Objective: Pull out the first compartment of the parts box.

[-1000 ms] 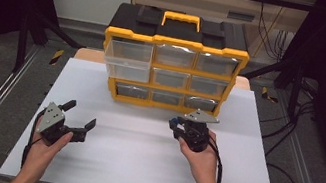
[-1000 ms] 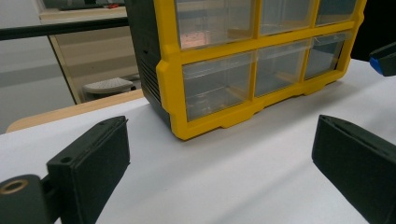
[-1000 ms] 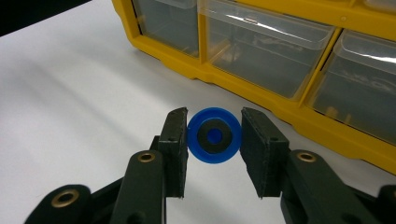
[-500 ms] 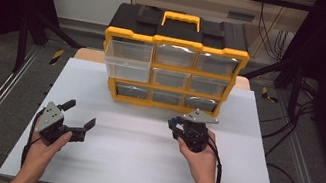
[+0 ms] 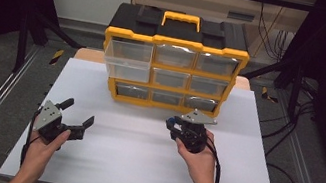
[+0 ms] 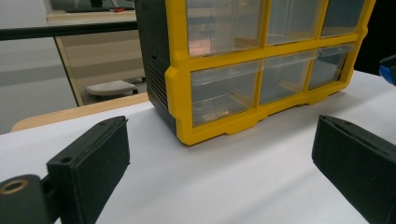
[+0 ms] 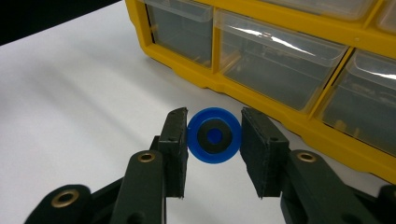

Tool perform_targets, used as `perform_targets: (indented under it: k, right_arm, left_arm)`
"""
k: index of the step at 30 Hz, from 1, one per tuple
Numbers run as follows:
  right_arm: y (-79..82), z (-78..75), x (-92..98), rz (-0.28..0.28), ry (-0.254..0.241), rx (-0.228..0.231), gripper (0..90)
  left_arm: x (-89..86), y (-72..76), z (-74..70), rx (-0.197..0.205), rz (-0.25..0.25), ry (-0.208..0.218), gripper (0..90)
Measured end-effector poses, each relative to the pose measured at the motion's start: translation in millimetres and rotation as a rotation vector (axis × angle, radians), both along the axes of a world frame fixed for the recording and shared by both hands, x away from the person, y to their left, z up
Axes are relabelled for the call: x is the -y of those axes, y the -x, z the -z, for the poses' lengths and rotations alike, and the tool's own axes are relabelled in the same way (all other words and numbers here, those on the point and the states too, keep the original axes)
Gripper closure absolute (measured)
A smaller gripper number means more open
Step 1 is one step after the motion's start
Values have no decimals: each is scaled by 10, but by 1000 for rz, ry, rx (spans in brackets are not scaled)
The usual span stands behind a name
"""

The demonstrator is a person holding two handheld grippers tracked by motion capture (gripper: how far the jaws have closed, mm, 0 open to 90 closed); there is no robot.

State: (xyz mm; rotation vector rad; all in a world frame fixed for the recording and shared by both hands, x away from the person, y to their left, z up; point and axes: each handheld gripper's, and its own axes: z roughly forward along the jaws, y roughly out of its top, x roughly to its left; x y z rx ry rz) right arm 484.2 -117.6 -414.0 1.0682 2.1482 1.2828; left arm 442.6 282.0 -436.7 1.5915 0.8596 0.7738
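Two grippers over a white table (image 5: pixel 137 168), right gripper (image 7: pixel 214 140) pinching a blue round disc (image 7: pixel 214 136) near the yellow drawer box (image 5: pixel 172 73), seen clearly up close, left gripper (image 5: pixel 76 117) spread wide, holding nothing

Yellow-and-black drawer organiser (image 5: pixel 174 63) at the far edge of the white table (image 5: pixel 137 168), its top-left drawer (image 5: pixel 127 59) pulled out; left gripper (image 5: pixel 76 116) spread wide, right gripper (image 5: pixel 171 123) holding something blue
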Motion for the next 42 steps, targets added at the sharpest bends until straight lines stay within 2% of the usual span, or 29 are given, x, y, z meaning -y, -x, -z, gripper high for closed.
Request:
perform_targets:
  k: [7,9,16,21,29,30,34,42]
  right_arm:
    - [1,-23,-1,-21,9,20,628]
    - [13,-29,-23,-15,8,12,628]
    - [-6,-100,-33,-20,5,34,628]
    - [-4,-106,-56,-23,31,13,628]
    - [-63,-109,-44,-13,5,4,628]
    - [-75,-116,-37,-22,15,12,628]
    - [-81,-177,-66,-16,1,12,629]
    - [-124,-386,-86,-35,-1,46,628]
  left_arm:
    - [-4,5,-7,4,10,-1,39]
    - [7,-8,-10,6,17,-7,39]
    - [-29,19,-30,13,2,-8,39]
    - [-68,61,-61,24,-11,9,40]
    - [-71,26,-40,13,-12,11,39]
    - [-70,27,-40,14,-13,10,39]
    - [-71,32,-43,15,-16,10,39]
    - [-79,33,-44,15,-15,14,40]
